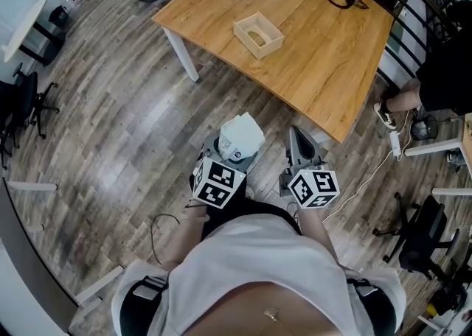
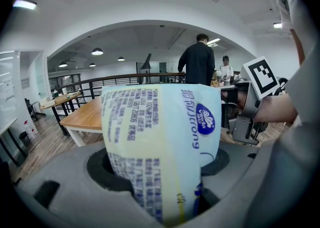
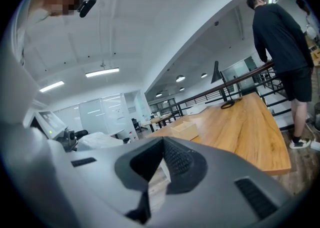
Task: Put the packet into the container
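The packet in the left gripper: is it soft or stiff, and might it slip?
Probably soft: the packet bulges above the jaws, so it should dent, not break. It looks like a tissue pack, so likely light for its bulk. Its smooth printed film may slide in a loose grip.

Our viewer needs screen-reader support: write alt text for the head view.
The left gripper holds a white packet above a wood floor, beside the empty right gripper, jaws together. Ahead, an open container sits on a wooden table.
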The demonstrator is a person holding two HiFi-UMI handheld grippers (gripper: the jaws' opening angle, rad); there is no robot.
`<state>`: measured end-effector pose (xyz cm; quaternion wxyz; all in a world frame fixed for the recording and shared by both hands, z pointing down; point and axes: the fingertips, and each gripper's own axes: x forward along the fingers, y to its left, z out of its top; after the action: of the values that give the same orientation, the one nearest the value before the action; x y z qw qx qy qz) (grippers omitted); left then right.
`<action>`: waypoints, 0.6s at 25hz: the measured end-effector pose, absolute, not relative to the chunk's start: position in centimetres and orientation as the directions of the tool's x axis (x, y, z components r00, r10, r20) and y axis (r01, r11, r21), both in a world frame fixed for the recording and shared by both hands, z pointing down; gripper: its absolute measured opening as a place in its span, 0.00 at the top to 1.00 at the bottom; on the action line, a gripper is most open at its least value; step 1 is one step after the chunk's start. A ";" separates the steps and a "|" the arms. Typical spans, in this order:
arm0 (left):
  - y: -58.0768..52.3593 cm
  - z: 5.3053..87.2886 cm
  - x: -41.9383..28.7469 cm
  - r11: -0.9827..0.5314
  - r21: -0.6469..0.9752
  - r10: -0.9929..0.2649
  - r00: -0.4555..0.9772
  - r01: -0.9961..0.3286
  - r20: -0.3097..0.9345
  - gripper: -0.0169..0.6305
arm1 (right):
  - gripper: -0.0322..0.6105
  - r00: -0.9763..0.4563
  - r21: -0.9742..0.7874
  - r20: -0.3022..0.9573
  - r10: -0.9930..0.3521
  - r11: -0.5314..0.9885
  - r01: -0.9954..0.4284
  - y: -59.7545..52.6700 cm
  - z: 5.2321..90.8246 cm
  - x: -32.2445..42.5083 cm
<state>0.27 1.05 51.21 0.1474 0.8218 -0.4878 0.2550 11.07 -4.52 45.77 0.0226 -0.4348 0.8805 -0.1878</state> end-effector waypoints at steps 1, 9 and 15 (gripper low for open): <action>0.7 51.1 0.2 -0.479 -0.008 -0.729 0.392 -0.878 0.562 0.42 | 0.93 -0.622 -0.351 0.124 -0.773 0.552 -0.756 -4.9 45.8 10.9; -2.8 51.0 -1.0 -0.472 -0.005 -0.733 0.389 -0.882 0.559 0.42 | 0.93 -0.629 -0.359 0.129 -0.767 0.555 -0.750 -8.3 46.0 9.5; -6.0 50.5 -1.9 -0.484 -0.008 -0.726 0.397 -0.875 0.562 0.42 | 0.93 -0.629 -0.364 0.134 -0.765 0.553 -0.750 -11.5 45.7 8.4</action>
<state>-1.90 -5.96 50.54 0.1459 0.8229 -0.4863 0.2550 8.41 -11.47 45.72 0.0199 -0.4300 0.8809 -0.1968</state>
